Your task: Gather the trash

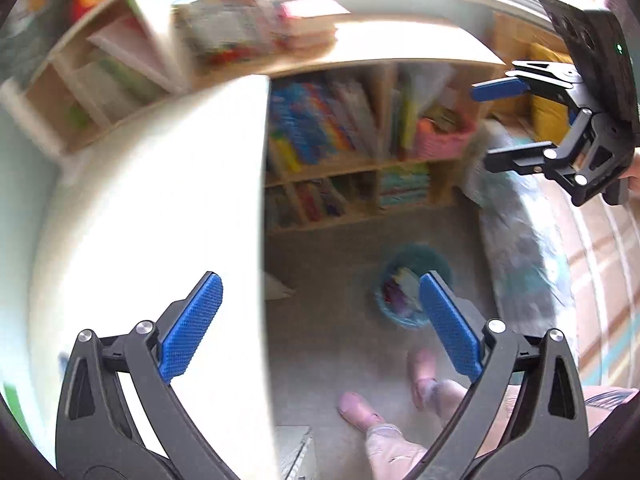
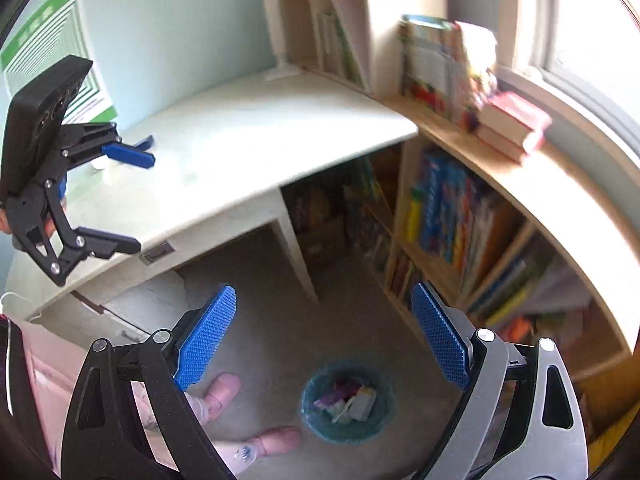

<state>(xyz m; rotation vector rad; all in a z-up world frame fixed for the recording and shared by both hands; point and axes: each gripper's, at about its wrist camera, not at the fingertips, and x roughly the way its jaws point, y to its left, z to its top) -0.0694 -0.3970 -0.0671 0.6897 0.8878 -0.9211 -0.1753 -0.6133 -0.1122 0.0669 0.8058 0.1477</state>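
Both grippers are raised above the white counter (image 2: 248,148), the left gripper (image 1: 320,320) and right gripper (image 2: 324,336) each with fingers spread wide and empty. The teal bin (image 2: 347,402) on the carpet holds wrappers. This looks like the step between drops; next comes finding remaining trash.

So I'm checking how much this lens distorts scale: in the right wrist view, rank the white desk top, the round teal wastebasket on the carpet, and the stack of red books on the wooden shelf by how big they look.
Largest to smallest:
1. White desk top
2. Round teal wastebasket
3. Stack of red books
The last two look close, and they sit at different distances, so that order is unsure.
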